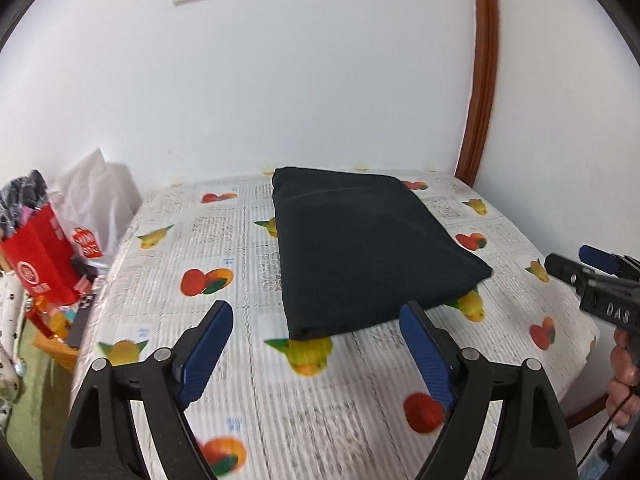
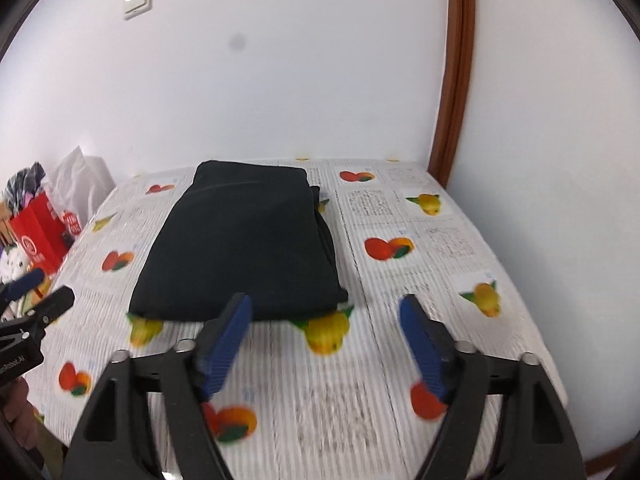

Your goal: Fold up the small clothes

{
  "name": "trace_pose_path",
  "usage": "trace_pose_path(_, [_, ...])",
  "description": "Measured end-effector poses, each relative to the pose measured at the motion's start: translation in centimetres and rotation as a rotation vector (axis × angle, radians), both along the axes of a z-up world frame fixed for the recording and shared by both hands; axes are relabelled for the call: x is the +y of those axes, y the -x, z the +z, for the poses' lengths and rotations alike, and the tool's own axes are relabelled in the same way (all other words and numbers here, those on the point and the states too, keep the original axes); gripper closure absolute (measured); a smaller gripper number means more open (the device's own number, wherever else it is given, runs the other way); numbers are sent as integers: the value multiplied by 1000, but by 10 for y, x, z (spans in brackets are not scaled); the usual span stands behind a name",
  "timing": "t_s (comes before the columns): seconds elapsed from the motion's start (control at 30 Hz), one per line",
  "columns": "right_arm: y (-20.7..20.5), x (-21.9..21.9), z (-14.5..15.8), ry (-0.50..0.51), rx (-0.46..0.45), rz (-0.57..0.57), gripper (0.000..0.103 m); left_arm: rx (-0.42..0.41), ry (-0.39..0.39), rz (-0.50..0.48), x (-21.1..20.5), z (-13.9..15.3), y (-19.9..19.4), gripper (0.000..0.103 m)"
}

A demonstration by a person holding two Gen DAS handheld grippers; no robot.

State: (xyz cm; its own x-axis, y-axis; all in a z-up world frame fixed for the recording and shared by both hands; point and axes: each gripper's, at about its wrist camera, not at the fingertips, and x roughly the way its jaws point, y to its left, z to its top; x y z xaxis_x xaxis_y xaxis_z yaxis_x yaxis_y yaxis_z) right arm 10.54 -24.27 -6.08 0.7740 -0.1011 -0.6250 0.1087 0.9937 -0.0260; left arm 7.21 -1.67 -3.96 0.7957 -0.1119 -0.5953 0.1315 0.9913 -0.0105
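Note:
A black garment [image 1: 360, 248], folded into a thick rectangle, lies flat on the table's fruit-print cloth [image 1: 240, 380]. My left gripper [image 1: 316, 308] hovers open just short of its near edge, nothing between the blue pads. My right gripper [image 1: 580, 264] comes in at the far right, held by a hand [image 1: 624, 368]. In the right wrist view the same garment [image 2: 240, 240] lies left of centre on the cloth [image 2: 400, 208]. The right gripper [image 2: 325, 300] stands open and empty before its near right corner. The left gripper [image 2: 40, 288] shows at the left edge.
A red paper bag [image 1: 40, 264] and a white plastic bag [image 1: 96, 200] stand off the table's left side with other clutter. A white wall backs the table. A brown door frame [image 1: 480, 80] rises at the back right corner.

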Motion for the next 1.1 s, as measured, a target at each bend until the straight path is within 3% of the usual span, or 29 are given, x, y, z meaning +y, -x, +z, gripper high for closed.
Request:
trace_pose_path(0.23, [65, 8, 12, 10, -56, -64, 2, -37, -7, 25, -8, 15, 50, 16])
trace_pose_path(0.4, [103, 10, 20, 16, -103, -82, 0, -52, -17, 16, -13, 16, 81, 14])
trace_pose_path(0.63, [122, 17, 18, 35, -106, -62, 0, -86, -29, 32, -15, 20, 105, 13])
trace_pose_path(1.1, [134, 14, 17, 32, -114, -68, 0, -101, -32, 41, -19, 22, 115, 13])
